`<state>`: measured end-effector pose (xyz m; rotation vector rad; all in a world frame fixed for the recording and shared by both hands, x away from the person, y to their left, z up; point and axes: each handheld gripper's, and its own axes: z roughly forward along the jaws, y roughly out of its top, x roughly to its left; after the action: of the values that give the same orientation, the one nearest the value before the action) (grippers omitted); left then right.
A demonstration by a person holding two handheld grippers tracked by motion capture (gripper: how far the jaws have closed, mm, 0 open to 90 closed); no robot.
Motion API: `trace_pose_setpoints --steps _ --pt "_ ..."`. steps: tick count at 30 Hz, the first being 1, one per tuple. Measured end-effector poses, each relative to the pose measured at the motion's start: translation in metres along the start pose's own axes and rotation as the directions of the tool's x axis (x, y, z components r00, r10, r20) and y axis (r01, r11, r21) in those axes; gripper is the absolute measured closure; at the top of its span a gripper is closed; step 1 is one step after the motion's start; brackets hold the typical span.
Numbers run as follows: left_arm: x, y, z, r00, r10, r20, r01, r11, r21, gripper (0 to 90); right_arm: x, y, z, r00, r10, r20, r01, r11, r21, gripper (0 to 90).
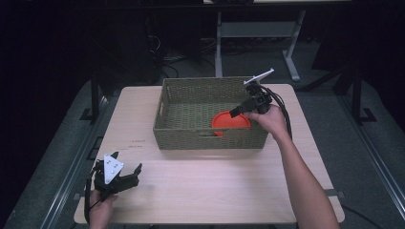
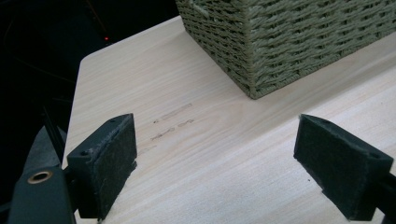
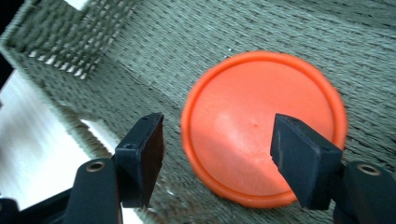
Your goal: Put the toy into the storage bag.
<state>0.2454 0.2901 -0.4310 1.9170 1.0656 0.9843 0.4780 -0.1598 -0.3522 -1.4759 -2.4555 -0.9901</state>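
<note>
A woven olive basket (image 1: 210, 139) stands at the middle back of the light wood table (image 1: 215, 186). An orange round plate (image 1: 228, 122) lies flat on the basket's floor near its front right corner. My right gripper (image 1: 235, 113) reaches into the basket from the right and hovers just above the plate, jaws open. In the right gripper view the plate (image 3: 252, 116) lies below my right gripper (image 3: 217, 135), with no pad touching it. My left gripper (image 1: 134, 174) rests at the table's front left, open and empty. In its own view my left gripper (image 2: 217, 140) points toward the basket's corner (image 2: 289, 42).
The basket wall (image 3: 70, 42) has a cut-out handle in its front and left sides. Bare tabletop (image 2: 196, 93) stretches between the left gripper and the basket. Desk legs (image 1: 218, 43) and cables stand on the dark floor behind the table.
</note>
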Motion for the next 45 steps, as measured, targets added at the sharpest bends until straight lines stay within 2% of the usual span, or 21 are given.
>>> trace_pose_setpoints --steps 7,13,18,36,45 --pt "-0.001 0.000 0.001 1.0000 0.003 0.002 -0.003 1.0000 0.002 12.7 0.003 -0.008 -0.008 0.9994 -0.011 -0.033 0.010 1.000 -0.028 32.4" --pt "0.000 0.000 0.000 1.0000 -0.001 0.000 0.001 1.0000 0.002 12.7 0.006 -0.014 -0.018 0.9990 -0.020 -0.041 0.018 0.999 -0.043 31.6" --pt "-0.001 0.000 0.000 1.0000 0.004 0.000 -0.004 1.0000 0.003 12.7 0.009 -0.021 -0.025 0.9969 -0.031 -0.072 0.027 0.998 -0.058 32.1" --pt "-0.001 0.000 0.000 1.0000 0.005 -0.003 -0.005 1.0000 0.002 12.7 0.020 -0.043 -0.040 0.9924 -0.068 -0.103 0.058 0.993 -0.101 29.6" --pt "-0.001 0.000 0.000 1.0000 0.005 -0.004 -0.005 1.0000 0.002 12.7 0.028 -0.054 -0.046 0.9883 -0.105 -0.111 0.092 0.989 -0.114 29.3"
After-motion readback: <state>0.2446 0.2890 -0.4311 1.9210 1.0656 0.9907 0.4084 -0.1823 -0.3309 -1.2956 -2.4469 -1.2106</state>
